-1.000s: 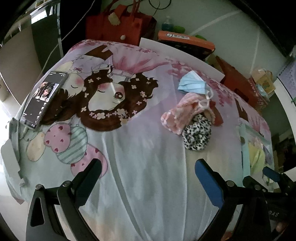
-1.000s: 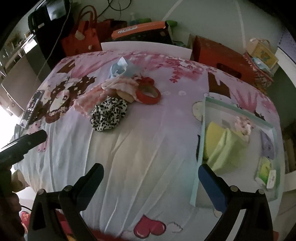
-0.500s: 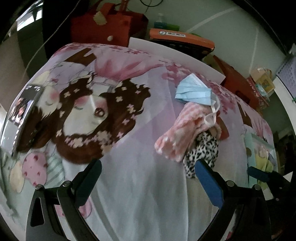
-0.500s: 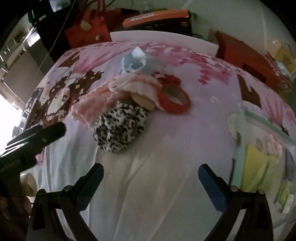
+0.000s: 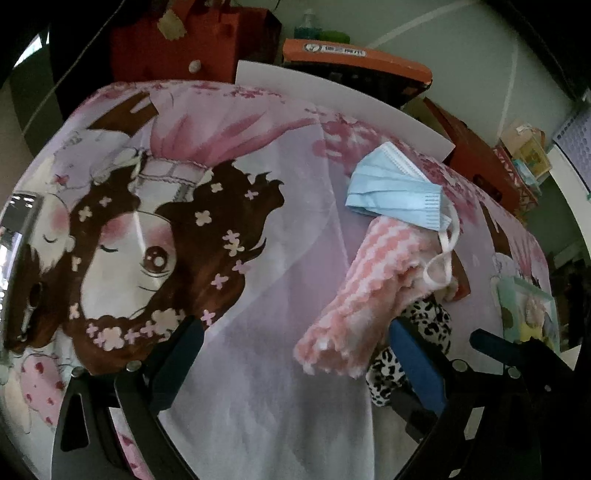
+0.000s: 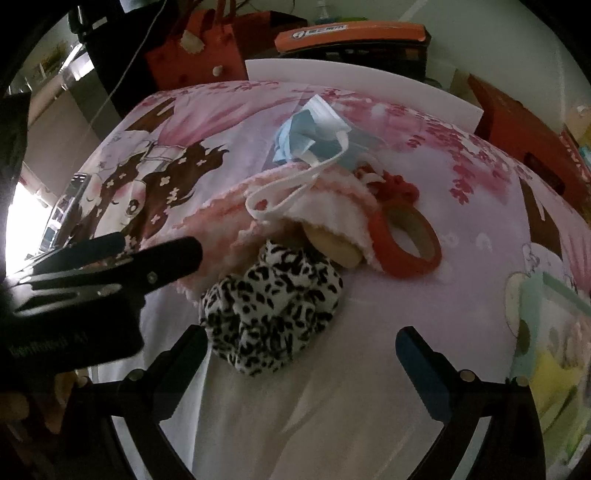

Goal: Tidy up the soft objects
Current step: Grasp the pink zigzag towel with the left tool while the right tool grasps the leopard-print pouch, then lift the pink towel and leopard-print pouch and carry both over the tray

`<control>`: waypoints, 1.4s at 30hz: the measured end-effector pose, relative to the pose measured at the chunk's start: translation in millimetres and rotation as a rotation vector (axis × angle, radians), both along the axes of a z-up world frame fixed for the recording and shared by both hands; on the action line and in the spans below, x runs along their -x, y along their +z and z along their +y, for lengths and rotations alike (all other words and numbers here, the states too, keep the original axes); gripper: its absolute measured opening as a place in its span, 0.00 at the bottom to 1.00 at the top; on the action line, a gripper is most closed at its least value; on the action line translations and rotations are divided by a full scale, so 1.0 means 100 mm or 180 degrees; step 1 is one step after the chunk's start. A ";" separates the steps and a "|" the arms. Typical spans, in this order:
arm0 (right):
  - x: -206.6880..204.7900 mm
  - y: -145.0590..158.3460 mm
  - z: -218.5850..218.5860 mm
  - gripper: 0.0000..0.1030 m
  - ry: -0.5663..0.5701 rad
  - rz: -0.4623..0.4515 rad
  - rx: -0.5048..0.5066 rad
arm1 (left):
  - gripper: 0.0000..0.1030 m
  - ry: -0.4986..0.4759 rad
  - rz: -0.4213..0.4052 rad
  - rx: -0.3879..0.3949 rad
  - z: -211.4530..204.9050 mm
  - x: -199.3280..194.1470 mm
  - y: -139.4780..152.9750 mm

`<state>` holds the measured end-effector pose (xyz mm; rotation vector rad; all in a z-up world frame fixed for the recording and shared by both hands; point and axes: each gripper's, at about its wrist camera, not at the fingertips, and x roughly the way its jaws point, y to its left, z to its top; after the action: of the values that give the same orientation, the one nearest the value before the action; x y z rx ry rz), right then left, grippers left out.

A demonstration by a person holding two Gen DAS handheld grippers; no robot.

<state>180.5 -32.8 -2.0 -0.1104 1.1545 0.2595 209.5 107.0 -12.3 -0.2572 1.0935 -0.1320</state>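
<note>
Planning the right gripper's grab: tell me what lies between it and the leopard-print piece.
Only bare bedsheet. In the right wrist view the open right gripper frames the leopard-print piece, just ahead of its fingertips, with nothing between.

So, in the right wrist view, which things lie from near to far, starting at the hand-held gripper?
Right hand-held gripper → leopard-print scrunchie → pink towel → blue face mask → white board → orange box.
</note>
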 end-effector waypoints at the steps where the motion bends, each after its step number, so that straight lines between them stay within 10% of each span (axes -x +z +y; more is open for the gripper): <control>1: -0.01 -0.01 0.00 1.00 0.0006 0.0003 -0.0006 | 0.96 0.0000 0.0019 0.0025 0.00 -0.02 -0.03; 8: -0.10 -0.08 0.03 1.00 0.0034 -0.0029 -0.0030 | 0.80 -0.0076 0.0030 0.0016 -0.05 -0.10 -0.10; 15: -0.12 -0.09 0.04 1.00 0.0049 -0.0069 -0.0064 | 0.39 -0.0193 0.0001 0.0149 -0.09 -0.15 -0.08; 22: -0.07 -0.03 0.08 0.71 0.0128 -0.0095 -0.0126 | 0.12 -0.0254 0.0024 0.0205 -0.16 -0.09 -0.06; 31: 0.03 0.10 0.09 0.40 0.0196 -0.0128 -0.0058 | 0.09 -0.0281 -0.0024 0.0213 -0.21 0.08 0.06; 42: 0.30 0.31 -0.12 0.32 0.0066 -0.0156 -0.0093 | 0.08 -0.0239 -0.0084 0.0178 -0.23 0.43 0.29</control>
<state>150.9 -44.6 28.6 -0.1025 1.1010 0.2905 166.1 84.4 16.5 -0.2639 1.0746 -0.2327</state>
